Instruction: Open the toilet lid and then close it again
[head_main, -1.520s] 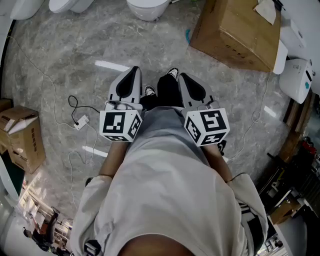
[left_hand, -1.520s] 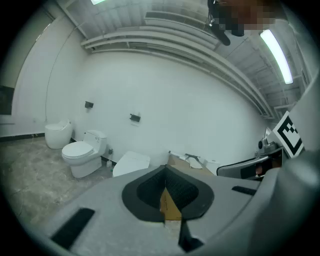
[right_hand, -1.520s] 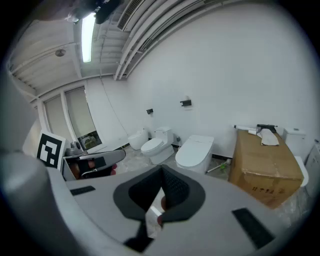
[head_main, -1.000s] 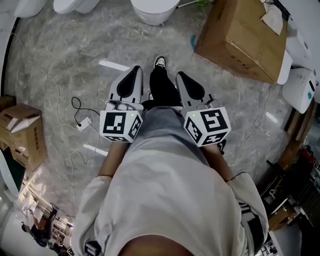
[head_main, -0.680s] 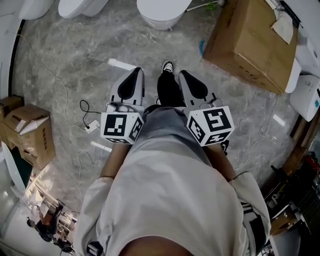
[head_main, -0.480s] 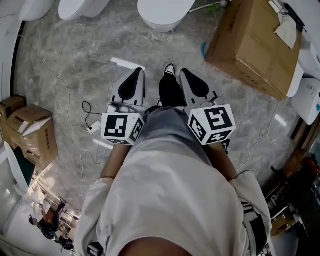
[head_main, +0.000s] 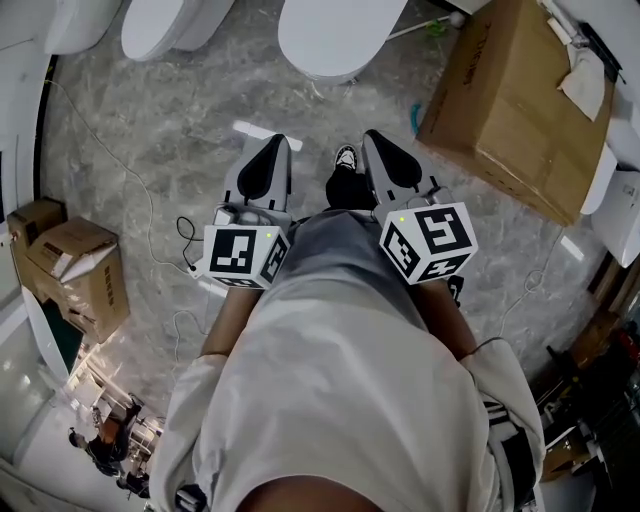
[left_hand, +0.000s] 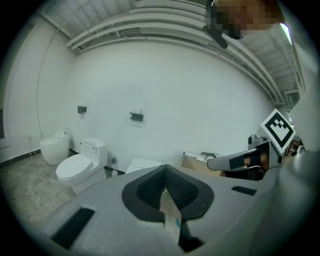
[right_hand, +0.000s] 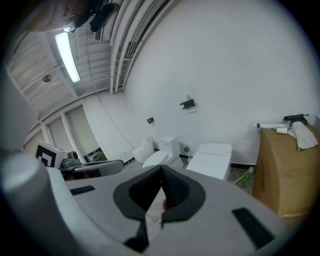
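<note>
A: Where was the toilet (head_main: 335, 35) while you stood there?

B: Ahead of you, with its lid (right_hand: 216, 150) down flat and untouched. You carried the left gripper (head_main: 270, 148) and the right gripper (head_main: 374, 142) side by side at your waist. Both were well short of the toilet, aimed toward it and tipped a little downward. I'd judge that a carrying pose for the approach, since neither tool had work yet.

A: And the jaws?

B: Clenched on both, the pads meeting at the tips with nothing caught between them. Through the slot below the tips only floor (head_main: 150, 150) showed. Closed tips might suit nudging under the lid's front edge, though that's my guess.

A: What couldn't you make out?

B: The head view's top edge cut off the back of the toilet, so no hinge or tank showed there. In the left gripper view, the lid's front lip sat behind the gripper's own body. A second toilet (head_main: 165, 20) left of the toilet and a cardboard box (head_main: 510, 90) right of it were cropped too.
</note>
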